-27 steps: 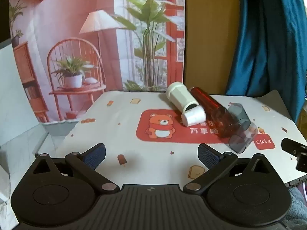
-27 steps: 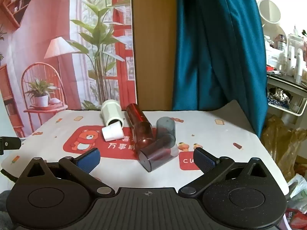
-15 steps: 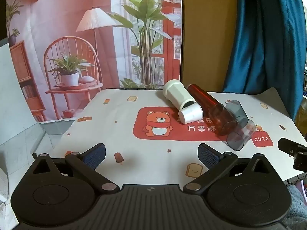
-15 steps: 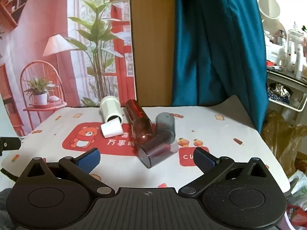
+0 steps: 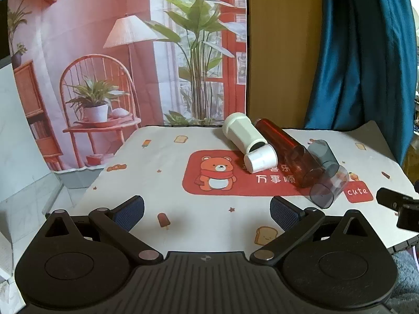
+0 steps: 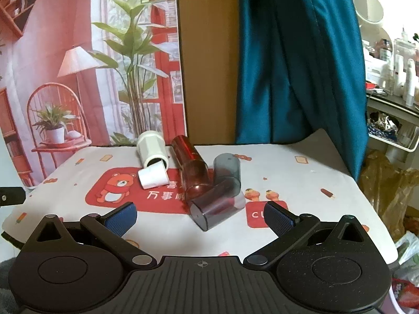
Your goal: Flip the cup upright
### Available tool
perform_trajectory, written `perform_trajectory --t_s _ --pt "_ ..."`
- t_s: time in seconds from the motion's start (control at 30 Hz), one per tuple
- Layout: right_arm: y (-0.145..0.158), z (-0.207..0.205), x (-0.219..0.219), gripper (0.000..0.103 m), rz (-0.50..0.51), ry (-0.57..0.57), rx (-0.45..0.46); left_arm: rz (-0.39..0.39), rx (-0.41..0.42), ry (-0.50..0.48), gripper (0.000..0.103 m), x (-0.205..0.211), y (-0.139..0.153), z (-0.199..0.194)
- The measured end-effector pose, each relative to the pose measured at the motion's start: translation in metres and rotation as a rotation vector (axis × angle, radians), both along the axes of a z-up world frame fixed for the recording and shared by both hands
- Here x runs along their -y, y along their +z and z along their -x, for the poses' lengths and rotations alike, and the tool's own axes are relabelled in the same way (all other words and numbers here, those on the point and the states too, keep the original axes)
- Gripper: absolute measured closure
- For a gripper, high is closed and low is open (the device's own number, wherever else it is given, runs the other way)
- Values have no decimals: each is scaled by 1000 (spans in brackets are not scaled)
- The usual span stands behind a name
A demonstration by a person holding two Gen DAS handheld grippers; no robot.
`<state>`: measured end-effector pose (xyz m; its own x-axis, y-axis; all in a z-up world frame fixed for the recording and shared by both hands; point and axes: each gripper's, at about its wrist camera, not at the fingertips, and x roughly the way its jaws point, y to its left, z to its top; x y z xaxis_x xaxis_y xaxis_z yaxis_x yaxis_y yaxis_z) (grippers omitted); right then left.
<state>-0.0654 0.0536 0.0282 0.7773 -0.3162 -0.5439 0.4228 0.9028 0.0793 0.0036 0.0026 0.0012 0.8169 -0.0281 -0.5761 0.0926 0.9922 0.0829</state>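
Five cups are lying tipped over in a cluster on the tablecloth [image 6: 301,180]: a large white cup [image 6: 152,148], a small white cup [image 6: 153,177] at its mouth, a red cup [image 6: 190,166] and two smoky grey cups [image 6: 227,168] [image 6: 217,205], all apparently holding nothing (the tinted ones are showing only the cloth through their walls). The right gripper [image 6: 200,216] is hovering spread wide just before the nearer grey cup, touching nothing. The left gripper [image 5: 207,210] is gaping wide too, well short of the cups, which are lying ahead to its right, with the right gripper's tip cut off at the frame edge.

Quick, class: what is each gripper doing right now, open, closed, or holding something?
Left gripper: open, holding nothing.
Right gripper: open, holding nothing.
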Motion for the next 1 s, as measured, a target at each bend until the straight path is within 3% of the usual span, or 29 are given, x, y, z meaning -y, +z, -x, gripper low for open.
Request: perform_trajectory --t_s 1.0 --pt "-6 0 5 0 -37 -10 -23 6 -22 20 0 -1 -6 -2"
